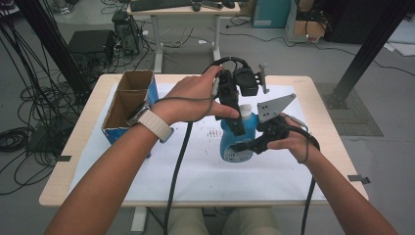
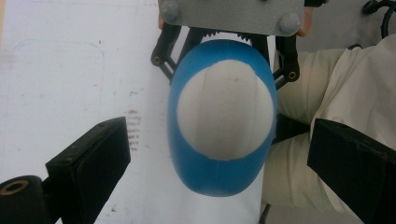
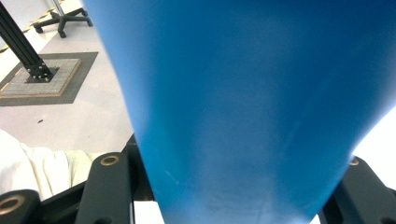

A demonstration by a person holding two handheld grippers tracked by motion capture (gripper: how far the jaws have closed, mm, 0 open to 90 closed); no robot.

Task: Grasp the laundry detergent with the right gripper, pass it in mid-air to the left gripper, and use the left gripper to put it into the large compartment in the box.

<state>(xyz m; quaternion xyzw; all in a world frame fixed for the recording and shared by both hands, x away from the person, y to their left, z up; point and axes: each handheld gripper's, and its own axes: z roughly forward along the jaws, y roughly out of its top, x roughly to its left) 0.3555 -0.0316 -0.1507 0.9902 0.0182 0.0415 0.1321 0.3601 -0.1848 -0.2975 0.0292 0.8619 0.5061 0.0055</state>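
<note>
A blue bottle [image 1: 234, 146] with a white cap [image 1: 245, 110] stands upright over the white sheet, near the middle of the table. My right gripper [image 1: 247, 143] is shut on the bottle's body from the right side; in the right gripper view the blue wall [image 3: 243, 93] sits between its jaws. My left gripper [image 1: 235, 120] comes down from above, open. In the left gripper view its jaws stand wide on either side of the cap [image 2: 224, 112], apart from it. The right gripper's grey plate [image 2: 229, 14] shows beyond the bottle.
An open cardboard box [image 1: 128, 100] with a blue side stands at the table's left edge. A white sheet [image 1: 195, 166] covers most of the wooden table [image 1: 73, 161]. Cables trail from both grippers toward the front edge. A desk [image 1: 181, 14] stands on the floor behind.
</note>
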